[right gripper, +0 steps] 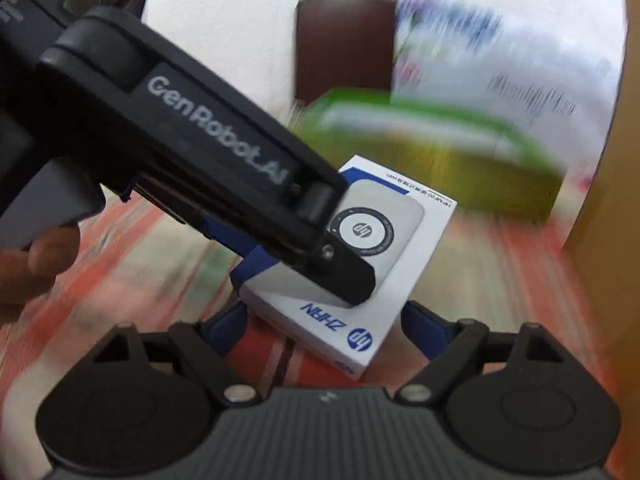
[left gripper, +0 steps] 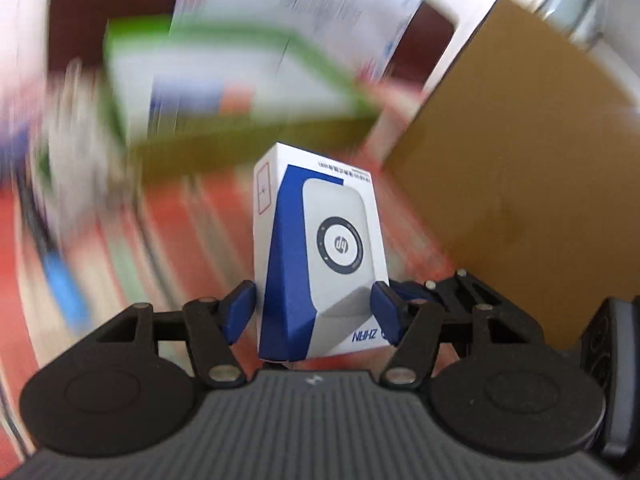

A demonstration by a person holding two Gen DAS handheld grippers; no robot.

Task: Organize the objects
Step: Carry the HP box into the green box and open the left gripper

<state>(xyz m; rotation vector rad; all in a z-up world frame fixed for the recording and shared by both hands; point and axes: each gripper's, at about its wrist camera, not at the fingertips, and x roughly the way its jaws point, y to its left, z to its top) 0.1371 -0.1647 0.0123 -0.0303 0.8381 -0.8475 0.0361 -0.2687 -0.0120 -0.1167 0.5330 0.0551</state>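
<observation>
A small white-and-blue HP box (left gripper: pixel 320 248) stands on end between the blue pads of my left gripper (left gripper: pixel 313 314), which is shut on its two sides. It looks sharp against a smeared background. In the right wrist view the same box (right gripper: pixel 360 312) lies slantwise, with the left gripper (right gripper: pixel 320 264) reaching over it from the upper left and one black finger across its top. My right gripper (right gripper: pixel 326 330) is open. Its blue pads stand on either side of the box's near end, close to it but not pressing.
A blurred green-edged box (left gripper: pixel 224 80) and a white printed package (right gripper: pixel 500 60) lie beyond on the red striped cloth (right gripper: pixel 500 264). A brown cardboard box (left gripper: pixel 520 160) rises on the right. A dark chair back (right gripper: pixel 344 44) stands behind. A hand (right gripper: pixel 36 264) grips the left handle.
</observation>
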